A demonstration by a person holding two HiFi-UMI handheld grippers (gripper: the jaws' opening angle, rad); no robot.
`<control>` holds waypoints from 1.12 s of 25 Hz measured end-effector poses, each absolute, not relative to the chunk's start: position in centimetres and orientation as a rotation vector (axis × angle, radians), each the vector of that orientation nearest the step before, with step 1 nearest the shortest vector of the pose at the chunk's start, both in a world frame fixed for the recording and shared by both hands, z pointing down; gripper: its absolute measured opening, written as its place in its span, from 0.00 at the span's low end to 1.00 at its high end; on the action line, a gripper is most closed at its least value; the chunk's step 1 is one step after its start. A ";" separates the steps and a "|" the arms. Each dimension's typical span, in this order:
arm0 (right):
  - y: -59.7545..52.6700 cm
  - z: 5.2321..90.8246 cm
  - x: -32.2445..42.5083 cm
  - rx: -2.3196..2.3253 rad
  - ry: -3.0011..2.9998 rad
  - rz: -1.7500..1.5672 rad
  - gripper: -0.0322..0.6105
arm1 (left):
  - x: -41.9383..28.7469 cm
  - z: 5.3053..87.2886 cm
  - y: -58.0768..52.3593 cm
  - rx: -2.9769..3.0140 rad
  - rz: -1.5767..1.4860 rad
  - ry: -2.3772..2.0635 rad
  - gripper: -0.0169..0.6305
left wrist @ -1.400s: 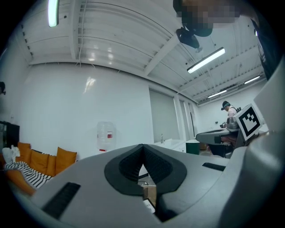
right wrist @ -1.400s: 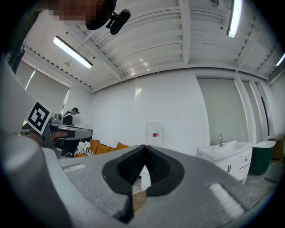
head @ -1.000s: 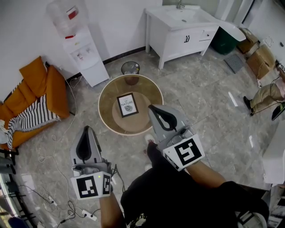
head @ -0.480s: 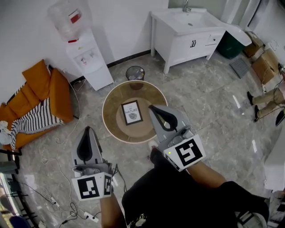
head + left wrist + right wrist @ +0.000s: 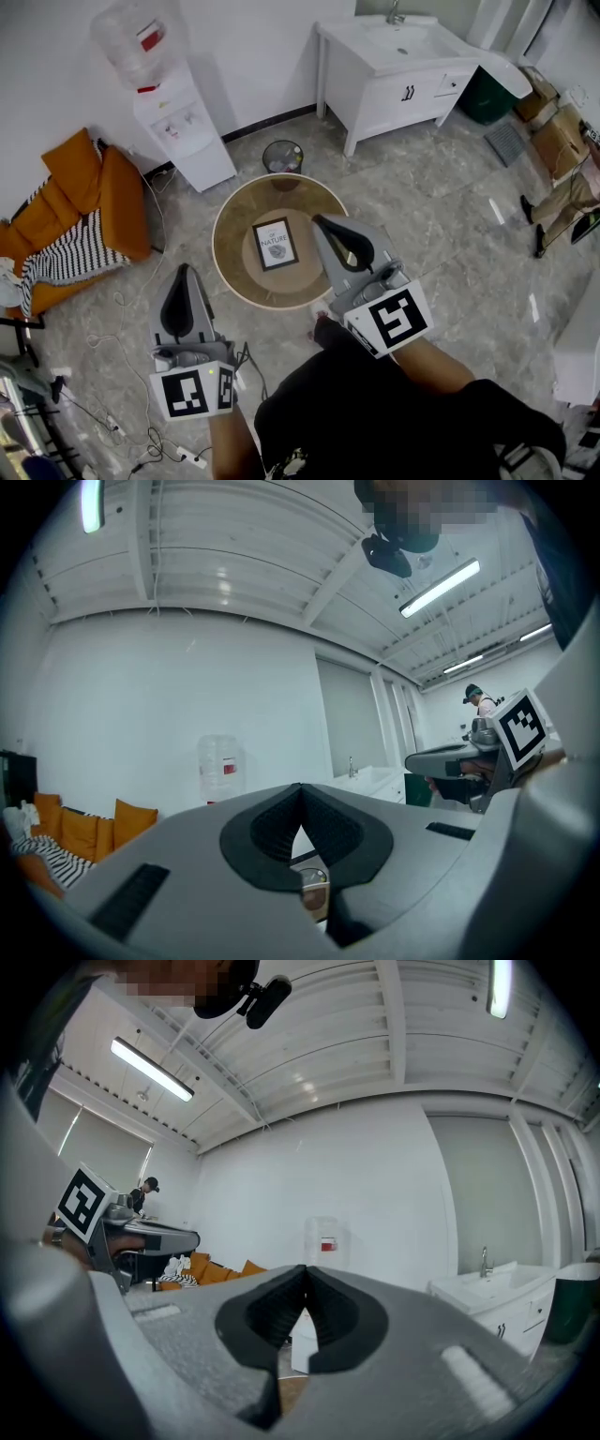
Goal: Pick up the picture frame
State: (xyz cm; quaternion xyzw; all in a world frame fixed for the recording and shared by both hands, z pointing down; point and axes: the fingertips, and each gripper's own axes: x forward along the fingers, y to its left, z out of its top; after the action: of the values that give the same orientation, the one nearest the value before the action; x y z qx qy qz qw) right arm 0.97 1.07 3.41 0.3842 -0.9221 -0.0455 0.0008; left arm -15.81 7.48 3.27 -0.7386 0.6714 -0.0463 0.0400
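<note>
On table [image 5: 232,225], picture frame [image 5: 275,244] clear of rim; L tool [image 5: 184,272], R tool [image 5: 322,223] closed, empty.

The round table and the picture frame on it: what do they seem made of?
The round table looks like glossy tinted glass: its base shows through. The picture frame has a thin dark border, wood or plastic, cannot tell.

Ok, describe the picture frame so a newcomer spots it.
In front of the white water dispenser and sink cabinet stands a round glass table. The picture frame lies flat at its middle: the only dark-rimmed rectangle with a white print.
</note>
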 end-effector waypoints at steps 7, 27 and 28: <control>-2.4 3.8 1.2 1.185 -2.923 -0.117 0.04 | -15.5 3.3 4.5 -2.245 -0.164 2.073 0.02; -12.0 4.8 1.2 1.044 -2.973 -0.123 0.04 | -15.1 4.0 -2.0 -2.121 -0.191 2.207 0.02; -12.1 5.0 1.0 1.033 -2.974 -0.119 0.05 | -15.3 4.2 -2.0 -2.116 -0.198 2.220 0.02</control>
State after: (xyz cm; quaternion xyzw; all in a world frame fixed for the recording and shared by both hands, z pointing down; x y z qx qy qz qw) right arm 1.02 -12.13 4.99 0.3277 -0.9440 -0.0378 -0.0046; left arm -15.32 -2.01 4.24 -0.6882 0.7219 -0.0645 0.0342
